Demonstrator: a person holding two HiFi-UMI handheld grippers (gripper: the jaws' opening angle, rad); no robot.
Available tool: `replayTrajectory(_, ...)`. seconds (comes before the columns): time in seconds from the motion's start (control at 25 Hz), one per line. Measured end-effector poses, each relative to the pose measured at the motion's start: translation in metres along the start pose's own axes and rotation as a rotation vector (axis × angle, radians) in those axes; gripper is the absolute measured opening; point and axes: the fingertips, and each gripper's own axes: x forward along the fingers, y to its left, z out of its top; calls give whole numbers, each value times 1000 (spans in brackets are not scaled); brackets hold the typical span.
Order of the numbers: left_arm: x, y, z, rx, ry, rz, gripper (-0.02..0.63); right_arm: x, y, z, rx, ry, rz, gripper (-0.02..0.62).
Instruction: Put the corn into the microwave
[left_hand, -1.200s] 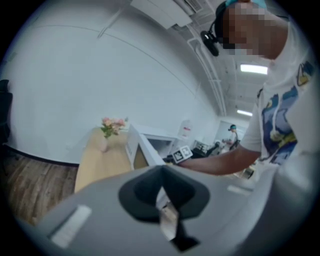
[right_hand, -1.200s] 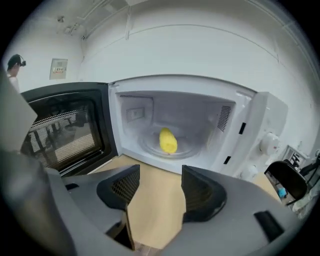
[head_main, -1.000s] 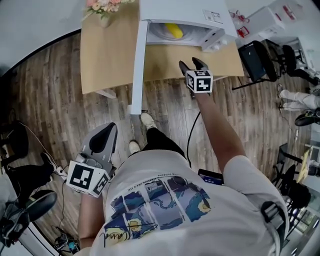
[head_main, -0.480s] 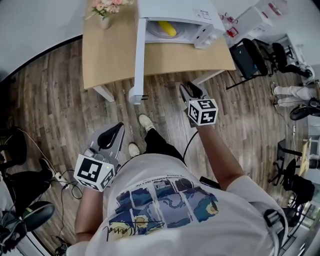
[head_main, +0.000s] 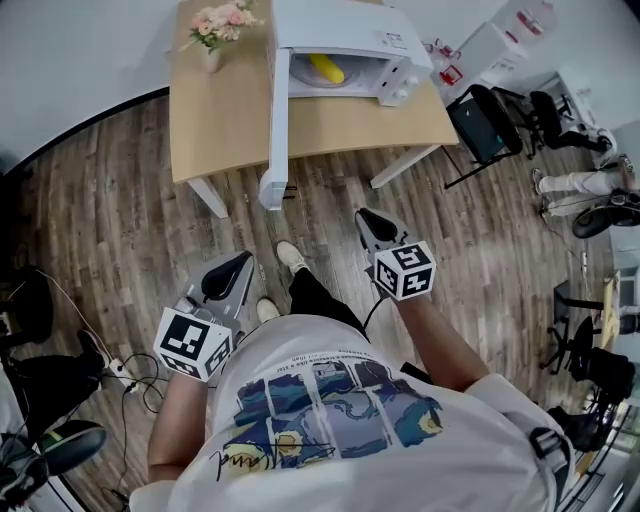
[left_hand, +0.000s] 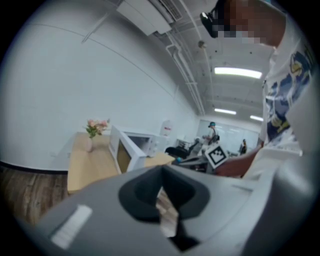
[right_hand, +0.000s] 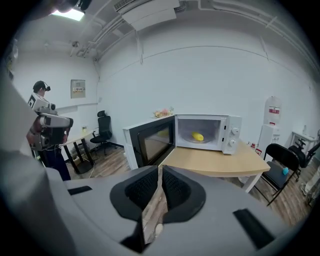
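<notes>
1. Head view: corn (head_main: 326, 68) lies inside the microwave (head_main: 345, 30), on its pale turntable. Microwave sits at the table's (head_main: 220, 120) far edge, right of centre. Door (head_main: 277, 120) is swung wide open and reaches past the table's near edge. Flower vase (head_main: 215, 30) stands at the far-left corner. Both tools hang over the wood floor (head_main: 110, 200), well apart from the table's near edge: left tool (head_main: 238, 264) further back, right tool (head_main: 368, 217) closer to the table.
2. Left gripper view: left tool (left_hand: 162, 192) is clenched, jaws together, nothing between them. Beyond it are the table, the vase and the open microwave. The right tool's marker cube shows at the right.
3. Right gripper view: right tool (right_hand: 159, 172) jaws are closing and nearly met, leaving a thin slit with nothing in it. Corn shows yellow in the open cavity, well apart from the tool. A second person (right_hand: 45, 125) stands at far left.
</notes>
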Motion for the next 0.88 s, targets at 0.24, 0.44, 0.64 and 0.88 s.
replayTrajectory(0.24,-15,-4,-6,1,5,-2,8,-13,30,2,-18,-2,39,23)
replayTrajectory(0.44,-25,-4,-10,-3,-1,8,9,-17,43,6,-32,-10,61,20)
replayTrajectory(0.64,-35,-5,-11,-8,-16,23,9,-18,52,11,-41,-17,78,14)
replayTrajectory(0.88,-41,0,-13,-19,-22,43,8,-15,63,19,-50,-29,108,12)
